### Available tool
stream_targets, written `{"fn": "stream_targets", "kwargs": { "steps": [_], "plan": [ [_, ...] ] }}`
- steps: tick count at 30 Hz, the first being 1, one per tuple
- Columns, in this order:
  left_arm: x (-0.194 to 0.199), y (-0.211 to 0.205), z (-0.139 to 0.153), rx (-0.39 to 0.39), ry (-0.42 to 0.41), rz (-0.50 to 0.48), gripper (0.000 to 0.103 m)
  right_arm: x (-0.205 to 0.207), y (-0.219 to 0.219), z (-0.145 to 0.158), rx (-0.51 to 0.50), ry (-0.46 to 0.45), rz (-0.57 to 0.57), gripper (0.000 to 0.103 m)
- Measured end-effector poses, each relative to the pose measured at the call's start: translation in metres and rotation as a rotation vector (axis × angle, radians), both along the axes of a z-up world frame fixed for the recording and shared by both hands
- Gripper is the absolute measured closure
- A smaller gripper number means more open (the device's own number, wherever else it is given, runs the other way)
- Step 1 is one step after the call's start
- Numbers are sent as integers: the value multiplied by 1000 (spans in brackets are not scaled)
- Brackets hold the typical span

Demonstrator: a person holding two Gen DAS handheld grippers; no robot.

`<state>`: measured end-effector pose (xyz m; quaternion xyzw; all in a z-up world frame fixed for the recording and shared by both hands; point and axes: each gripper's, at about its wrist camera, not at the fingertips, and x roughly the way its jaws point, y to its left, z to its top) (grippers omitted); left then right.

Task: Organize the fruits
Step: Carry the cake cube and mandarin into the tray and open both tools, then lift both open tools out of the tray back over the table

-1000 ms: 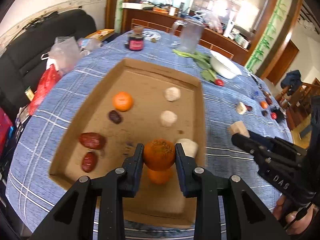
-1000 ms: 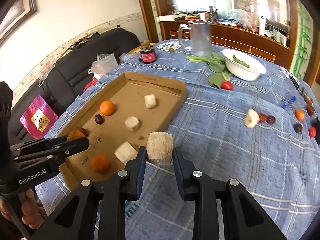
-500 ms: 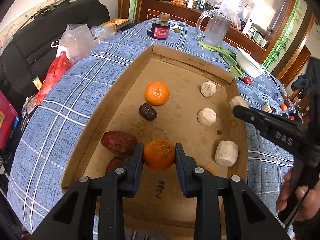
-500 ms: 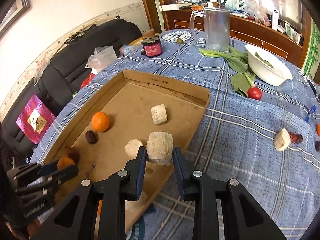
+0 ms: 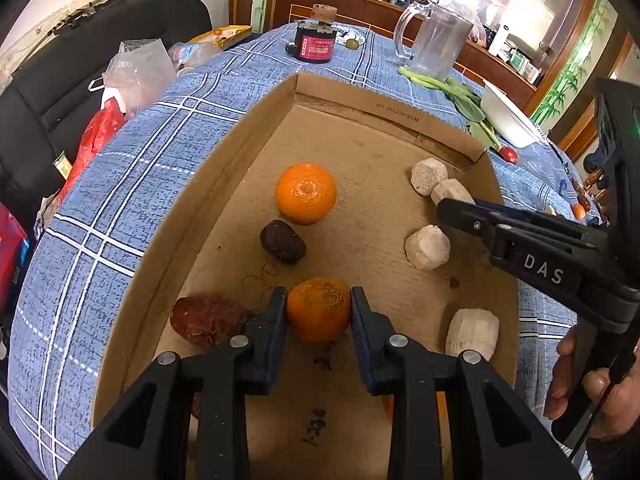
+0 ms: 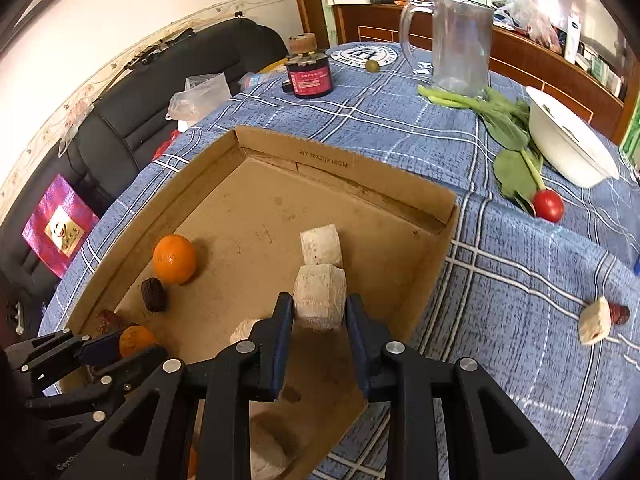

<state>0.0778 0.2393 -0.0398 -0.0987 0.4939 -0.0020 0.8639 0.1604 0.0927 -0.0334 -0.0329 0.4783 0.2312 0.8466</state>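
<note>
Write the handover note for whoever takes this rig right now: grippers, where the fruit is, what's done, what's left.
Left gripper: shut on a tangerine, over the cardboard tray.
Right gripper: shut on a white peeled chunk, also over the tray.
In the tray: another tangerine, a dark date, a red date, three white chunks along the right side.
Done: those pieces sit in the tray, oranges and dates left, white chunks right.
Left: set down both held pieces, then fetch the strays on the tablecloth, such as the white chunk and cherry tomato.
</note>
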Motion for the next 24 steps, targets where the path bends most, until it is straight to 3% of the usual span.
{"fn": "stream_targets", "kwargs": {
  "steps": [9,15,24],
  "plan": [
    [2,-7,-1,58,-12,-11,73,-2,-1,-1,-34,-32,11,73],
    [-3,-6,1,54,-6,-3,69,-6,-4,4,-27,-26,-2,73],
    [-18,-15,20,77,-57,16,46,-33,-21,24,24,-16,-14,64]
  ]
}}
